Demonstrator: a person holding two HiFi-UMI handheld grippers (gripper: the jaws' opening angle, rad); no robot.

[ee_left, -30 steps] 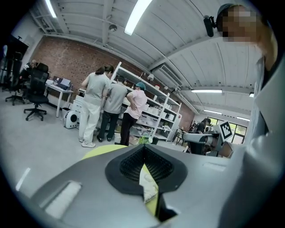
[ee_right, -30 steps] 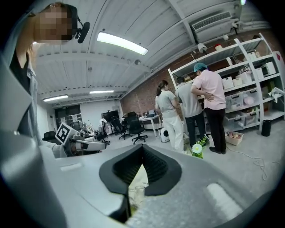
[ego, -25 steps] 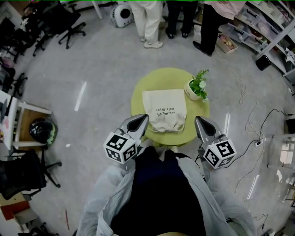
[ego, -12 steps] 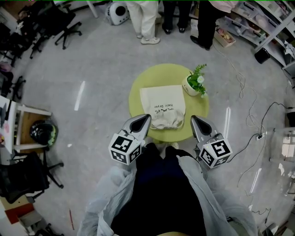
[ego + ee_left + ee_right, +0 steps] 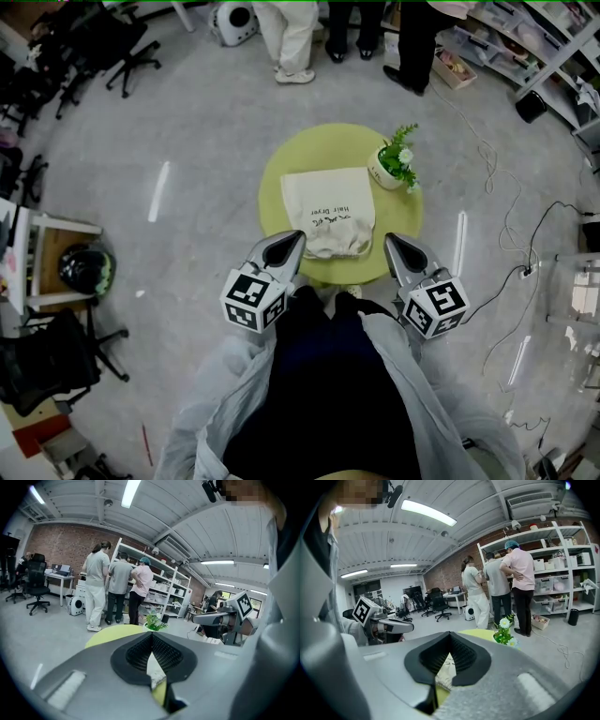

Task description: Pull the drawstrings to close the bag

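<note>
little changed in the last second: left tongs (image 5: pixel 294 237) and right tongs (image 5: pixel 392 242) clenched on nothing as before, hanging at the near edge of the round yellow-green desk (image 5: pixel 281 173), so no pull on the cords. cream cloth drawstring bag (image 5: pixel 327 208) flat on the desk's middle, puckered mouth end toward the desk's near edge, between the two tips, touching neither. cords too small to make out.

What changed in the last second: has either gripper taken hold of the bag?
Nothing was taken hold of or let go. The left gripper and right gripper stay shut and empty at the table's near edge, flanking the bag's gathered end. Bag and potted plant lie as before; only the head view drifted slightly.
</note>
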